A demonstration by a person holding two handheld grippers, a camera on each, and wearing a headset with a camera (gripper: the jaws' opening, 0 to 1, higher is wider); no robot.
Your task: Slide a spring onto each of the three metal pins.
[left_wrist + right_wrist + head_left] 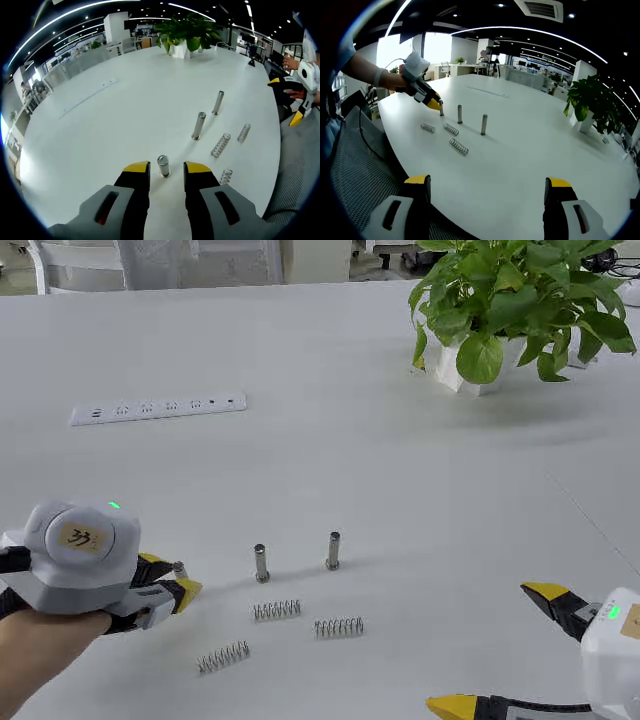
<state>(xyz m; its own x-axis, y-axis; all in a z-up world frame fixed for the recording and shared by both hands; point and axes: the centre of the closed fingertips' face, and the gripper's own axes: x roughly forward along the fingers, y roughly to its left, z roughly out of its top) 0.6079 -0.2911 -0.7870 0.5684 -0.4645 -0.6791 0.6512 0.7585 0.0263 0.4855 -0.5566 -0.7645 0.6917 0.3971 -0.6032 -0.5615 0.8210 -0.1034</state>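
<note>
None of the three springs (277,610) is on a pin yet. All three lie flat on the worktop (400,460), in a loose cluster just in front of the row of pins, so I judge I'm at the very opening of the task, setting up for the first spring. My left gripper (164,169) has its fingers (136,169) slightly parted, one on each side of the end pin (163,165), which stands upright between them. I see a thin gap on both sides, so I read the pin as bracketed, not clamped. The other two pins (198,125) stand upright further along the row, free and bare. My right gripper (489,182) hangs by the near edge of the worktop, well apart from the parts, its fingers spread wide and holding nothing. The next move, as I see it, falls to the right: reach in to the closest spring (459,146) and pinch it across the coils lightly enough not to crush it. Then I'd lift and tip it upright, line its bore over a pin's head and let it drop. If the left is to steady that end pin, it needs to grip low and leave the top clear.
</note>
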